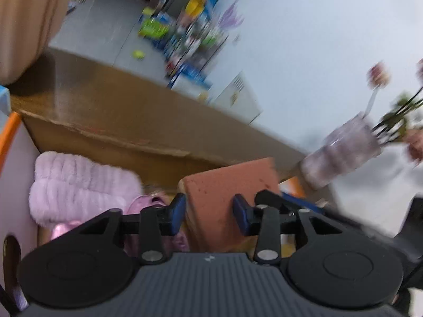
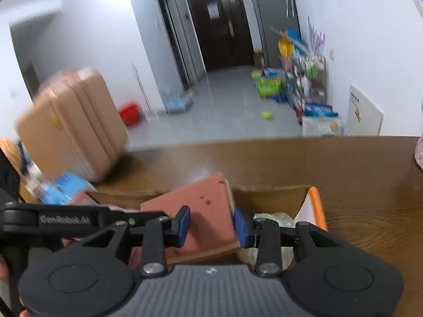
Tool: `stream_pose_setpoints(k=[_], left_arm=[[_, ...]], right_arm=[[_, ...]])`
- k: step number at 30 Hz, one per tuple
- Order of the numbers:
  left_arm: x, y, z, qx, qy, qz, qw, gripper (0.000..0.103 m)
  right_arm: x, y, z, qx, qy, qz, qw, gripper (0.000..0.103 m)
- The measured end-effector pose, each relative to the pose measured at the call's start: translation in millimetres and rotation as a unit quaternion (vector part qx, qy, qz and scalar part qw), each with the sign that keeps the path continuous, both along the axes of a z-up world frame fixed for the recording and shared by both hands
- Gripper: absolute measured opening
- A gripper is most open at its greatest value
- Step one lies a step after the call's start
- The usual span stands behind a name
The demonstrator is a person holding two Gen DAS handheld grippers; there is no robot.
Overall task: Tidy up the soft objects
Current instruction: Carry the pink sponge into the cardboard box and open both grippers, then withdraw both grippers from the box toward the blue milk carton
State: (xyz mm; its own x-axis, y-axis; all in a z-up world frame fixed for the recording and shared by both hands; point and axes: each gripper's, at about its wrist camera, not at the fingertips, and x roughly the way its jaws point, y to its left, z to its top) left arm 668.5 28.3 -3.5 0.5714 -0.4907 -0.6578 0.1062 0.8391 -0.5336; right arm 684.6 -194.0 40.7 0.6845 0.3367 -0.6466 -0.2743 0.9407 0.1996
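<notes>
Both grippers, left [image 1: 208, 215] and right [image 2: 211, 225], clamp red sponge [image 1: 224, 192] over box [image 1: 111, 134]. Pink towel [image 1: 79, 185] already inside. Sponge not yet dropped in; release remains.

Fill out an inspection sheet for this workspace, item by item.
Surface: brown wooden table, bare where it shows.
Job's things: reddish-brown sponge block held over an open cardboard box; fluffy pink cloth and a shiny pink item lie inside the box.
Clutter: glass vase with stems beside the box; blue item at the box's far left.
Grippers: left gripper and right gripper each have both pads against the sponge block.
Cables: nothing seen.
Surroundings: beige suitcase, dark double door, rack of colourful goods, red basket on a grey tiled floor. Left view is motion-blurred.
</notes>
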Motion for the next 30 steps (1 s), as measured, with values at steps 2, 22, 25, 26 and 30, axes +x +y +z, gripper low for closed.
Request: stream_pose_setpoints(k=[2, 22, 25, 26, 30], left_arm=[[2, -6, -4, 0.035, -0.006, -0.005, 0.9993, 0.036], [-91, -10, 110, 0.143, -0.105, -0.007, 0.9842, 0.052], [-131, -6, 137, 0.158, -0.128, -0.001, 0.9791, 0.055], [-143, -5, 143, 0.162, -0.134, 0.002, 0.9776, 0.057], [-199, -5, 165, 0.182, -0.157, 0.011, 0.9707, 0.06]], right_arm=[[8, 17, -10, -0.047, 0.002, 0.014, 0.999, 0.032], [-46, -30, 75, -0.026, -0.042, 0.039, 0.998, 0.054], [-80, -41, 98, -0.029, -0.059, 0.046, 0.997, 0.056], [-95, -45, 106, -0.027, -0.064, 0.049, 0.996, 0.057], [-144, -56, 118, -0.027, -0.077, 0.062, 0.995, 0.061]])
